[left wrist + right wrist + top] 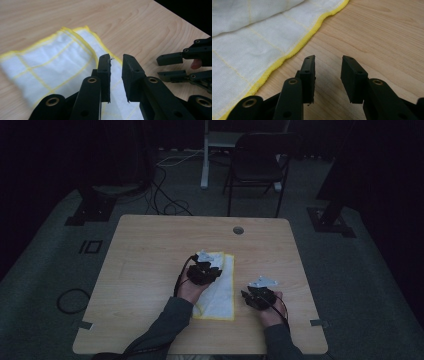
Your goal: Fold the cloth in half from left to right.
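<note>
A: Since the cloth [218,287] lies folded into a strip running away from the person, where do the 2 grippers sit?

B: The left gripper [115,62] hangs right over its yellow hem, jaws a narrow gap apart with nothing pinched. The right gripper [327,65] rests on bare table [374,37] just beside the cloth's right hem, jaws parted wider, empty.

A: So which is nearer?

B: The left; I'd judge it better placed to take the hem.
</note>
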The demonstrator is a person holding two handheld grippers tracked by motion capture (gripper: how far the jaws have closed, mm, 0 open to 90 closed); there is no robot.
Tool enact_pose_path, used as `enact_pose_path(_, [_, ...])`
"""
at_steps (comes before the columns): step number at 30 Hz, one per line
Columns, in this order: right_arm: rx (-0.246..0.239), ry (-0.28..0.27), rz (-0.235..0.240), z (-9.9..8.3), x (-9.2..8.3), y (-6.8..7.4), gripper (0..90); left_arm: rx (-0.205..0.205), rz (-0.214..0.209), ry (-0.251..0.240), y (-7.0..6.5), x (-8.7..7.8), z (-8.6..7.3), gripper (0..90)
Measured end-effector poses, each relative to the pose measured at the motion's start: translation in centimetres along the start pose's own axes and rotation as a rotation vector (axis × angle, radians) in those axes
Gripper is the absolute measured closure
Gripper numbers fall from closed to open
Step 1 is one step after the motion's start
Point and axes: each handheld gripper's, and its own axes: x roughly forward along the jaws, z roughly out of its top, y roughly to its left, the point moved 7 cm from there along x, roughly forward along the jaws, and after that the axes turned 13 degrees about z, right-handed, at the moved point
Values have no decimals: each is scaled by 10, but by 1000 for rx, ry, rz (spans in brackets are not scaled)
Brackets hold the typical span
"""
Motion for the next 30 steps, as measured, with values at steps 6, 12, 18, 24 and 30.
enact_pose_path(6, [3,0,0,0,0,0,641,-17,19,5,18,-13,-12,799])
enact_pose_path(12, [1,2,-1,0,0,0,641,-53,36,15,34,-23,-30,786])
enact_pose_path(18, [3,3,-1,-1,1,0,640,-84,41,30,46,-31,-49,747])
enact_pose_path(24, [0,6,-1,-1,1,0,640,-110,41,52,50,-36,-68,702])
enact_pose_path(30, [1,7,0,-1,1,1,640,-124,35,75,48,-36,-84,666])
